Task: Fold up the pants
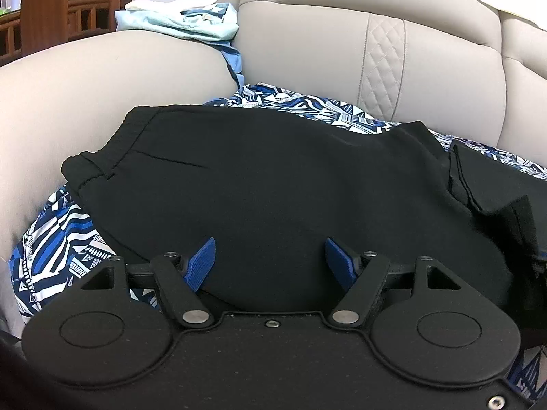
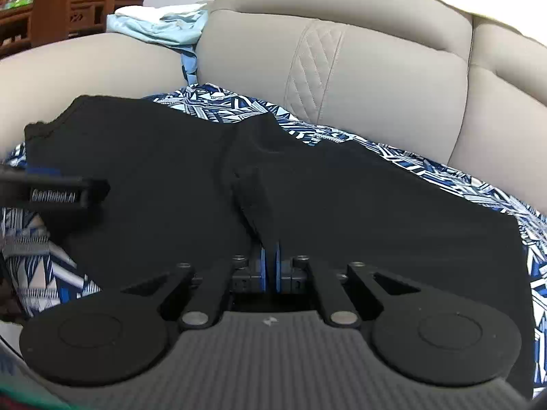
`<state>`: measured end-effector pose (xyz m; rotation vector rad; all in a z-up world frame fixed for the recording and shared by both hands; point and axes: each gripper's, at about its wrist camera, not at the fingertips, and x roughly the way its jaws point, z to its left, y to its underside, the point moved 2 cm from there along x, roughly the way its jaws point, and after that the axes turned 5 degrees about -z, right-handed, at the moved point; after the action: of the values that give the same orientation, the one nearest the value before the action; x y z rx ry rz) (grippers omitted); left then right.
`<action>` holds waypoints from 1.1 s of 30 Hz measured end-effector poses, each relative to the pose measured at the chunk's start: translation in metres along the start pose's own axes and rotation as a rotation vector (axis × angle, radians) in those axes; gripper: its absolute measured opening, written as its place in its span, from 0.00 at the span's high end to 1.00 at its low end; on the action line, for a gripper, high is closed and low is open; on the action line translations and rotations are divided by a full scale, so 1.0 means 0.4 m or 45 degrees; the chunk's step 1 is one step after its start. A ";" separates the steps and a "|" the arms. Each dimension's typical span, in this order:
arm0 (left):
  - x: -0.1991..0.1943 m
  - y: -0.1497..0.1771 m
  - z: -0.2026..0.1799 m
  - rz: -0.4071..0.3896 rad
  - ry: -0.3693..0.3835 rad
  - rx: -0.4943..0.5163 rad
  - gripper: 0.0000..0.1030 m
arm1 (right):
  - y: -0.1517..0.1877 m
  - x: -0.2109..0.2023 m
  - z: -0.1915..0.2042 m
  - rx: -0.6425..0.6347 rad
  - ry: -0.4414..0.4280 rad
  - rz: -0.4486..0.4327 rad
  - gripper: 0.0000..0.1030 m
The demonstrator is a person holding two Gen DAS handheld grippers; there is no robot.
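Black pants (image 1: pixel 273 177) lie spread on a blue-and-white patterned cloth on a beige sofa seat, the elastic waistband at the far left. My left gripper (image 1: pixel 270 259) is open, its blue pads just above the near part of the pants, holding nothing. In the right wrist view the pants (image 2: pixel 376 212) stretch across the seat. My right gripper (image 2: pixel 268 264) is shut on a raised fold of the black fabric at the near edge of the pants. The left gripper's body (image 2: pixel 54 194) shows at the left edge of that view.
The patterned cloth (image 1: pixel 58 249) covers the seat under the pants. The sofa backrest (image 1: pixel 342 51) rises behind and an armrest (image 1: pixel 102 78) at the left. A pile of light blue clothes (image 1: pixel 177 20) sits on the armrest. Wooden furniture (image 1: pixel 44 7) stands far left.
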<state>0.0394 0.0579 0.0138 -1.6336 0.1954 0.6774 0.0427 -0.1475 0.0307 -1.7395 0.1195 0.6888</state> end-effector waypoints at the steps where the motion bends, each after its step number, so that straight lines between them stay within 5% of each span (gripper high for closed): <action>1: -0.001 -0.005 0.001 0.010 0.007 -0.011 0.33 | 0.005 -0.008 0.002 -0.008 0.010 -0.007 0.92; 7: -0.026 -0.059 -0.007 -0.011 0.178 -0.140 0.36 | 0.001 -0.011 -0.003 0.023 0.016 -0.101 0.36; 9: -0.029 -0.076 -0.020 -0.029 0.180 -0.122 0.36 | -0.011 0.013 0.004 -0.006 -0.008 -0.088 0.36; 10: -0.028 -0.080 -0.025 -0.034 0.178 -0.110 0.36 | -0.016 0.031 0.005 -0.008 -0.012 -0.071 0.57; 11: -0.025 -0.083 -0.029 -0.036 0.174 -0.096 0.36 | -0.020 0.045 0.004 0.003 -0.015 -0.052 0.90; 12: -0.022 -0.081 -0.029 -0.034 0.167 -0.081 0.36 | -0.024 0.056 0.001 0.024 -0.004 -0.054 0.95; 17: 0.003 -0.046 -0.001 0.025 0.105 -0.101 0.37 | -0.098 0.065 -0.094 0.238 0.167 -0.158 0.95; 21: 0.005 -0.023 0.024 0.015 0.073 -0.108 0.37 | -0.183 0.065 -0.164 0.407 0.395 -0.375 0.96; 23: 0.004 -0.018 0.031 0.010 0.080 -0.109 0.37 | -0.201 0.096 -0.143 0.371 0.318 -0.353 0.95; 25: 0.002 -0.014 0.036 0.001 0.087 -0.107 0.37 | -0.183 0.149 -0.091 0.255 0.169 -0.187 0.93; 28: -0.002 -0.004 0.037 -0.017 0.093 -0.087 0.37 | -0.115 0.189 -0.014 0.083 0.124 -0.058 0.90; 33: -0.001 0.008 0.025 -0.041 0.088 -0.034 0.36 | -0.078 0.157 0.015 0.104 0.109 -0.094 0.56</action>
<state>0.0343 0.0668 0.0108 -1.6839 0.2102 0.6015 0.1050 -0.1156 0.0248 -1.6868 0.1396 0.5489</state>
